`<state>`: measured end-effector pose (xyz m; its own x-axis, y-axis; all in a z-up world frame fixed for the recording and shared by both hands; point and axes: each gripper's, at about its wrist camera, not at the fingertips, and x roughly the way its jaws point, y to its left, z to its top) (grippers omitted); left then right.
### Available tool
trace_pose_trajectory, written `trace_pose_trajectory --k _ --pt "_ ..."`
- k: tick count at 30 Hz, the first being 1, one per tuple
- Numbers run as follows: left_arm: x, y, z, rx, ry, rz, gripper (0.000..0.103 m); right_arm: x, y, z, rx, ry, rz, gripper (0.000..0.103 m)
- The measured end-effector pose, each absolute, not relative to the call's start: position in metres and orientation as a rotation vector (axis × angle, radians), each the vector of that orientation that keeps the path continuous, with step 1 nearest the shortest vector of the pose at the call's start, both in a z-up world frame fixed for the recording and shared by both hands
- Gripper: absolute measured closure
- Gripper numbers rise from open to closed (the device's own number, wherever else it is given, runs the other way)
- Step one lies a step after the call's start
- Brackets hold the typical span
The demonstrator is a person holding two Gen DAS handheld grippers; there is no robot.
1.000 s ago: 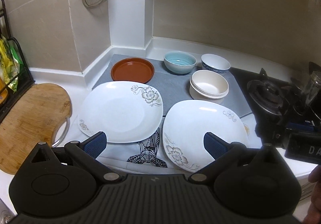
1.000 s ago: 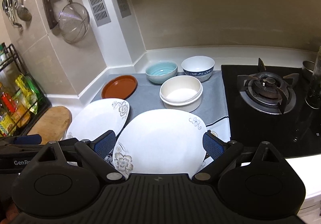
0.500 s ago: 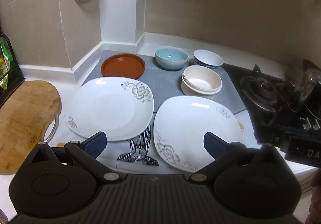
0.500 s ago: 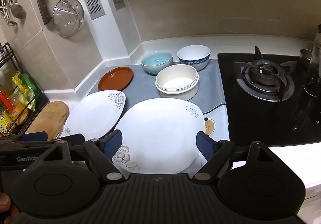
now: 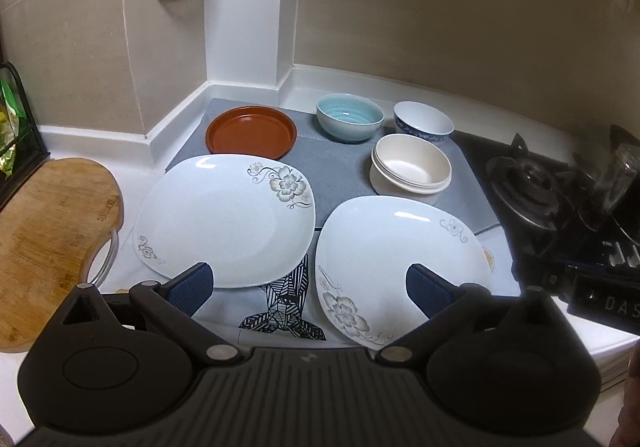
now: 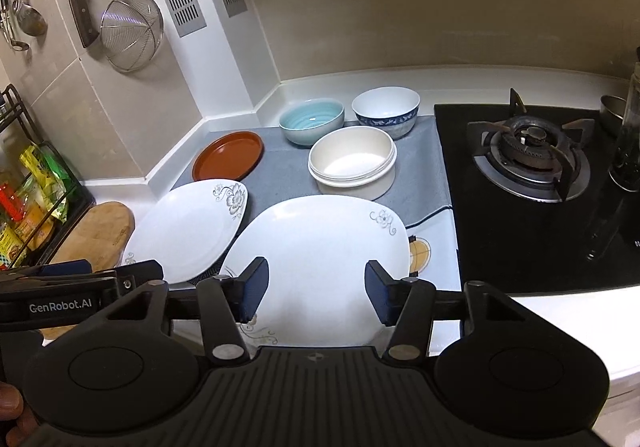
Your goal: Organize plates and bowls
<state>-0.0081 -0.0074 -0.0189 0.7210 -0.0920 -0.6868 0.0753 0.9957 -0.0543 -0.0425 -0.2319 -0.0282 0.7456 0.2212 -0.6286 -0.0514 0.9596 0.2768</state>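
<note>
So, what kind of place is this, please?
Most likely a home kitchen counter: a gas burner, a wire strainer hanging on the tiled wall, and a wooden cutting board.

White counter under grey mat, cutting board.

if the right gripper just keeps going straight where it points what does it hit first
Most likely the near white floral plate: the right gripper hangs with open jaws framing its near half. Its height above the plate is unclear, so it might pass over toward the cream bowl stack.
</note>
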Motion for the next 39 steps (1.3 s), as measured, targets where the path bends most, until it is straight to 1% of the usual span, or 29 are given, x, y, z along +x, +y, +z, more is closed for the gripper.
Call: trace_pose_trajectory --k 1,3,5,6,8,9,12,13,14,15,16,17,19,21,23,25,33,39 --pt "-0.005 -0.006 -0.02 -0.028 0.76 -0.093 0.003 -0.041 -0.23 -0.028 0.245 0.713 0.152 0.049" --pt "0.004 -0.002 -0.021 -0.036 0.762 -0.099 0.014 -0.035 -0.225 -0.026 0.233 0.708 0.161 0.05" --pt "0.015 0.0 -0.025 -0.015 0.776 -0.099 0.035 -0.029 -0.219 -0.025 0.221 0.707 0.168 0.054" --pt "0.022 0.001 -0.027 -0.01 0.783 -0.099 0.04 -0.025 -0.216 -0.025 0.213 0.708 0.169 0.057" --pt "0.034 0.008 -0.029 -0.021 0.803 -0.101 0.053 -0.016 -0.21 -0.022 0.199 0.709 0.163 0.059" --pt "0.039 0.01 -0.029 -0.019 0.804 -0.098 0.055 -0.011 -0.207 -0.021 0.198 0.714 0.156 0.063" --pt "0.053 0.025 -0.029 -0.021 0.794 -0.082 0.061 0.001 -0.198 -0.018 0.187 0.72 0.161 0.065" --pt "0.059 0.03 -0.031 -0.027 0.806 -0.075 0.069 0.006 -0.193 -0.018 0.172 0.724 0.165 0.067" --pt "0.064 0.036 -0.033 -0.033 0.818 -0.069 0.073 0.011 -0.188 -0.018 0.161 0.731 0.172 0.069" --pt "0.069 0.041 -0.036 -0.037 0.826 -0.061 0.073 0.014 -0.184 -0.019 0.155 0.735 0.178 0.071" --pt "0.073 0.047 -0.038 -0.04 0.832 -0.053 0.077 0.019 -0.179 -0.019 0.151 0.738 0.182 0.071" --pt "0.077 0.053 -0.04 -0.044 0.839 -0.046 0.082 0.023 -0.175 -0.02 0.144 0.74 0.184 0.071" --pt "0.085 0.065 -0.044 -0.054 0.854 -0.034 0.083 0.032 -0.166 -0.022 0.133 0.749 0.19 0.075" --pt "0.09 0.076 -0.049 -0.061 0.861 -0.025 0.084 0.04 -0.158 -0.024 0.132 0.756 0.194 0.075" --pt "0.095 0.086 -0.053 -0.067 0.865 -0.022 0.087 0.049 -0.148 -0.026 0.121 0.753 0.194 0.076" --pt "0.099 0.097 -0.057 -0.083 0.872 -0.015 0.087 0.057 -0.141 -0.028 0.12 0.753 0.194 0.079" --pt "0.103 0.144 -0.065 -0.16 0.848 -0.013 0.087 0.089 -0.114 -0.038 0.135 0.787 0.207 0.078" --pt "0.11 0.178 -0.078 -0.216 0.872 -0.016 0.087 0.131 -0.097 -0.051 0.134 0.806 0.209 0.078"
